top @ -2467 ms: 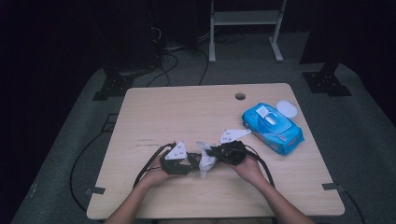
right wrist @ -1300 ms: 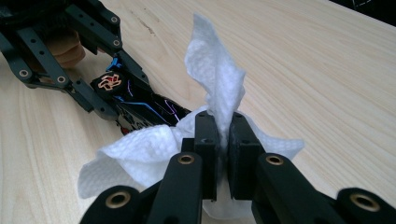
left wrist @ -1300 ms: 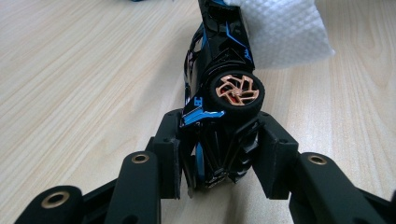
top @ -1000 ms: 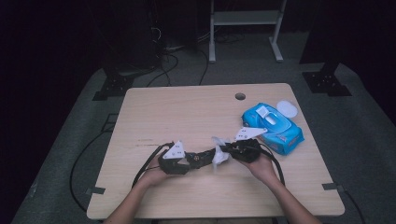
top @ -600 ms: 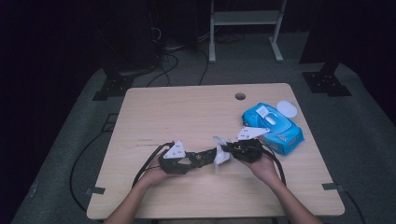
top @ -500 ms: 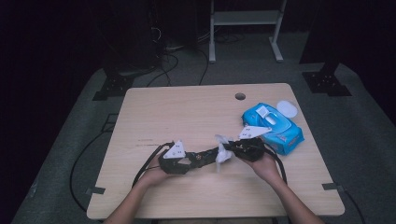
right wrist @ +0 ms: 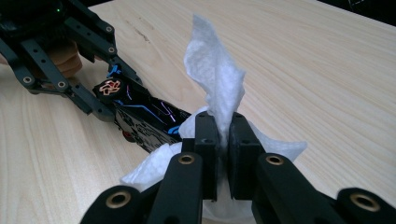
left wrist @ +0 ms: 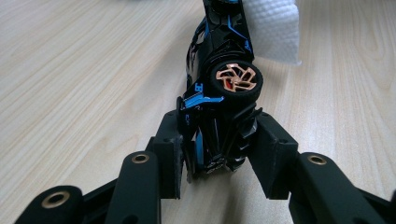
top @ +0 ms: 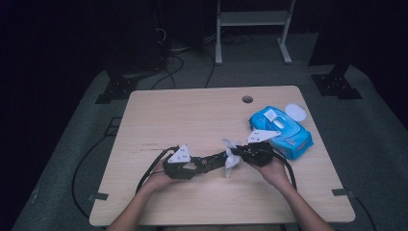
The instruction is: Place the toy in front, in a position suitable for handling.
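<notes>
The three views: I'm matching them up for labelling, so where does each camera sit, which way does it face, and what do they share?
High view: above the person's side, looking forward and down on the pale wooden table; forearms, both hands show.
Left gripper view: rides the left gripper, looking along jaws clamping the black-and-blue toy car.
Right gripper view: rides the right gripper, jaws pinching the white wipe; left gripper beyond.
Shared: car and wipe.

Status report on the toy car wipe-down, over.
Left gripper clamped on toy car. Right gripper pinching white wipe against car's far end. Wipes pack off right, nothing obstructing.
</notes>
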### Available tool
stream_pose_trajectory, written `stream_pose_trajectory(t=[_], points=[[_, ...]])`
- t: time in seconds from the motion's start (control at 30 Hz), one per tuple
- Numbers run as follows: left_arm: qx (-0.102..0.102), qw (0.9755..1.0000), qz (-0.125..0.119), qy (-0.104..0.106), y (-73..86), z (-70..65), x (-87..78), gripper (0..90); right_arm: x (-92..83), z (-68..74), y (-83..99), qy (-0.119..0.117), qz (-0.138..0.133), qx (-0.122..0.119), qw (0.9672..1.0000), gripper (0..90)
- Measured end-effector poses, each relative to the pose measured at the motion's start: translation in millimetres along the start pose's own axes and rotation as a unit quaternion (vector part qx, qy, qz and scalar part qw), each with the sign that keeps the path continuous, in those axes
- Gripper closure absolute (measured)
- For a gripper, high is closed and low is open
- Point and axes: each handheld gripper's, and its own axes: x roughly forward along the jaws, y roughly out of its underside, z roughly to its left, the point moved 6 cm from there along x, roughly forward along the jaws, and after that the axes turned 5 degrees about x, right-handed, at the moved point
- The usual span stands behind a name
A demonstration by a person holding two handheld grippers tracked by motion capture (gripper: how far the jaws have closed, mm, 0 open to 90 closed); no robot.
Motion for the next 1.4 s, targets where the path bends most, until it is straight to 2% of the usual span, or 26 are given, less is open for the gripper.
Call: stream_pose_trajectory(t=[0.13, 0.3, 0.47, 0.53, 0.63, 0.77, 0.87, 0.93, 1.07, 1.17, 1.27, 1.4], points=[[0.001, 1.0000, 0.002, 0.000, -0.1, 0.1, 0.0, 57.9, -1.4, -3.9, 1.1, 0.005, 0.004, 0.009, 0.9999, 83.7], [0.002, 1.0000, 0.002, -0.001, -0.9, -0.1, 0.6, 58.0, 8.4, 13.0, -6.0, -0.021, 0.010, -0.004, 0.9997, 83.7], [0.003, 1.0000, 0.000, -0.007, -1.1, 1.4, -0.9, 57.8, 21.8, 25.7, -13.6, -0.030, 0.014, -0.015, 0.9993, 83.7], [0.001, 1.0000, 0.001, -0.008, -0.2, 2.7, -2.0, 57.8, 23.5, 26.5, -15.1, -0.031, 0.014, -0.020, 0.9992, 83.7], [0.002, 1.0000, 0.001, -0.007, -0.1, 2.7, -2.1, 57.9, 20.0, 20.5, -14.4, -0.022, 0.015, -0.021, 0.9994, 83.7], [0.004, 1.0000, 0.002, -0.006, 0.4, 2.9, -3.1, 57.9, 6.0, -0.8, -4.5, 0.001, 0.020, -0.003, 0.9998, 83.7], [0.006, 1.0000, 0.003, -0.006, 0.4, 3.2, -3.2, 57.9, -5.2, -10.3, 1.1, 0.008, 0.016, 0.015, 0.9997, 83.7], [0.004, 1.0000, 0.002, -0.006, 0.1, 3.3, -2.9, 57.9, -11.5, -9.5, -0.2, 0.001, 0.008, 0.021, 0.9997, 83.7], [0.005, 1.0000, 0.002, -0.006, 0.1, 3.4, -2.8, 57.9, -18.6, 4.7, -11.7, -0.018, -0.010, 0.009, 0.9997, 83.7], [0.005, 1.0000, 0.002, -0.006, 0.0, 3.3, -2.8, 57.8, -13.4, 21.2, -22.0, -0.042, -0.020, 0.002, 0.9989, 83.7], [0.006, 1.0000, 0.004, -0.006, -0.1, 3.0, -3.0, 57.9, 2.3, 37.7, -29.3, -0.065, -0.020, -0.006, 0.9977, 83.7], [0.005, 1.0000, 0.003, -0.007, -0.2, 2.6, -2.9, 57.9, 31.0, 58.1, -33.3, -0.088, -0.005, -0.017, 0.9960, 83.7]])
